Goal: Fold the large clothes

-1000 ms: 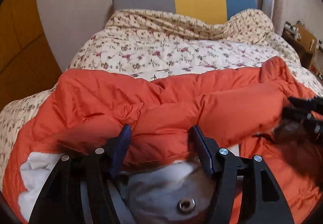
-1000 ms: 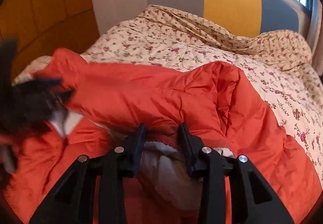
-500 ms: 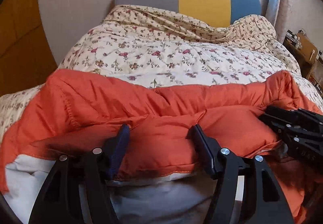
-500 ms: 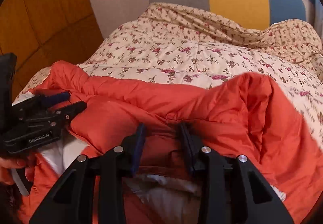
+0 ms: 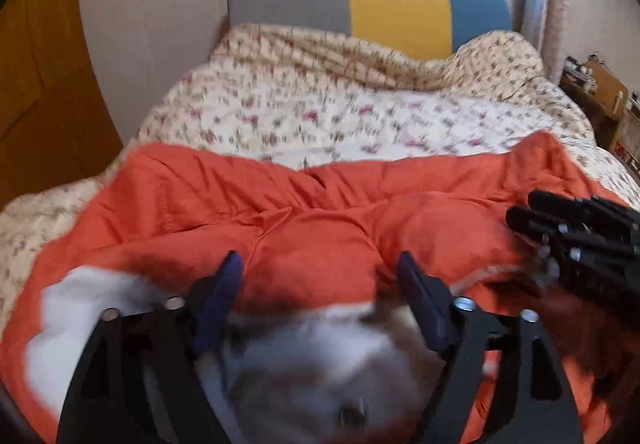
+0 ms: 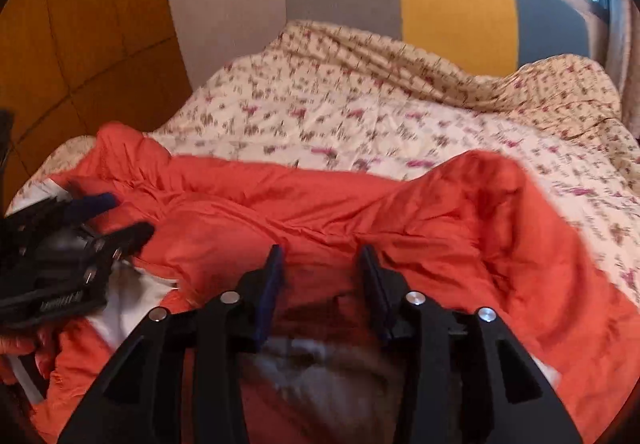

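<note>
Beige walls and a window stand behind a bed [image 5: 320,116] with a flowered quilt and a headboard [image 5: 372,0] in grey, yellow and blue panels. Across the near end of the bed lies a big orange padded jacket [image 5: 240,200], puffy and quilted, bunched into thick rolls with creases running sideways. Its white lining [image 5: 64,328] shows at the near left edge, and a blurred patch of brownish fur trim sits close to the cameras. One orange end rises in a hump on the right in the right wrist view. The left gripper [image 5: 318,276] has its fingers spread wide, with a fold of jacket bulging between them. The right gripper [image 6: 322,264] has its fingers closer together, pinching a ridge of orange cloth.
</note>
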Tool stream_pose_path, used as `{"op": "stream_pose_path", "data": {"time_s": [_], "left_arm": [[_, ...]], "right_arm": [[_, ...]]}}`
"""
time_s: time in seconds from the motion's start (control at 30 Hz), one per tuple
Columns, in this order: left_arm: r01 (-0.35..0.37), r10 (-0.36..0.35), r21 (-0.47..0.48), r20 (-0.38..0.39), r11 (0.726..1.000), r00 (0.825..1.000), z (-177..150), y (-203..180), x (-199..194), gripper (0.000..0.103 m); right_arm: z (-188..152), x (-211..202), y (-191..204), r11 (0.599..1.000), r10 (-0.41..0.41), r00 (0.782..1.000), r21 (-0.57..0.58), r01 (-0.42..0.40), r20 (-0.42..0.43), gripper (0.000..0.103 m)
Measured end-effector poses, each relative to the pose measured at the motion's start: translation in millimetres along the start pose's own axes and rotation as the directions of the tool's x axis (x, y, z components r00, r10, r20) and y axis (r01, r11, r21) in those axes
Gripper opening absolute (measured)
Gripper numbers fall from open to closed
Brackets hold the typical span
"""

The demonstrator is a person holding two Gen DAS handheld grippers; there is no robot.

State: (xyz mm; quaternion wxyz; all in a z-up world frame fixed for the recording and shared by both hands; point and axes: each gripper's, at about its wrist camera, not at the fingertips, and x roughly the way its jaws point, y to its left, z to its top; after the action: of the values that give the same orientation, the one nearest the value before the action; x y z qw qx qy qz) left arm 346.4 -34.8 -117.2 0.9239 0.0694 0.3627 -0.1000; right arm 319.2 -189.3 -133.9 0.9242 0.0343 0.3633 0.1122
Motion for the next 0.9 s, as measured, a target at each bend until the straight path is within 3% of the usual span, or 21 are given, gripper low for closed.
{"op": "stream_pose_path", "data": {"time_s": [0.07,0.13,0.23,0.33,0.53,0.7,0.8,0.87,0.9], "left_arm": [[-0.042,0.042,-0.005,0.058,0.999,0.997,-3.6,5.6,-18.1,0.089],[-0.076,0.079,-0.041,0.068,0.996,0.995,-2.8,18.1,-22.9,0.089],[-0.120,0.121,-0.125,-0.005,0.985,0.993,-4.7,40.4,-7.8,0.089],[-0.102,0.087,-0.172,-0.096,0.980,0.992,-13.0,53.2,17.0,0.095],[-0.118,0.098,-0.153,-0.130,0.981,0.987,-16.1,49.0,29.6,0.098],[-0.123,0.106,-0.150,-0.117,0.981,0.987,-16.2,45.9,26.4,0.099],[-0.136,0.127,-0.152,-0.068,0.979,0.990,-21.1,40.9,6.5,0.099],[-0.132,0.130,-0.159,-0.023,0.978,0.991,-25.3,37.3,-12.2,0.099],[-0.127,0.127,-0.164,-0.007,0.978,0.992,-27.5,36.0,-20.5,0.099]], "right_arm": [[-1.9,-13.6,-3.7,0.999,-0.037,0.999,0.012,0.037,0.008,0.041],[-6.7,-18.8,-11.7,0.997,-0.056,0.998,0.044,0.056,-0.011,0.040],[-16.3,-13.0,-23.4,0.994,-0.075,0.996,0.070,0.079,-0.055,0.039],[-20.5,-7.4,-16.8,0.993,-0.108,0.993,0.039,0.110,-0.057,0.039],[-23.9,7.1,-8.7,0.987,-0.163,0.984,-0.010,0.163,-0.075,0.041],[-24.6,10.0,-8.1,0.985,-0.175,0.982,-0.019,0.174,-0.072,0.041],[-26.0,4.4,-5.7,0.983,-0.184,0.982,-0.023,0.183,-0.048,0.041],[-27.0,-5.1,-2.9,0.983,-0.184,0.983,-0.027,0.184,-0.007,0.044],[-27.8,-12.5,-0.7,0.982,-0.183,0.983,-0.031,0.184,0.022,0.052]]}}
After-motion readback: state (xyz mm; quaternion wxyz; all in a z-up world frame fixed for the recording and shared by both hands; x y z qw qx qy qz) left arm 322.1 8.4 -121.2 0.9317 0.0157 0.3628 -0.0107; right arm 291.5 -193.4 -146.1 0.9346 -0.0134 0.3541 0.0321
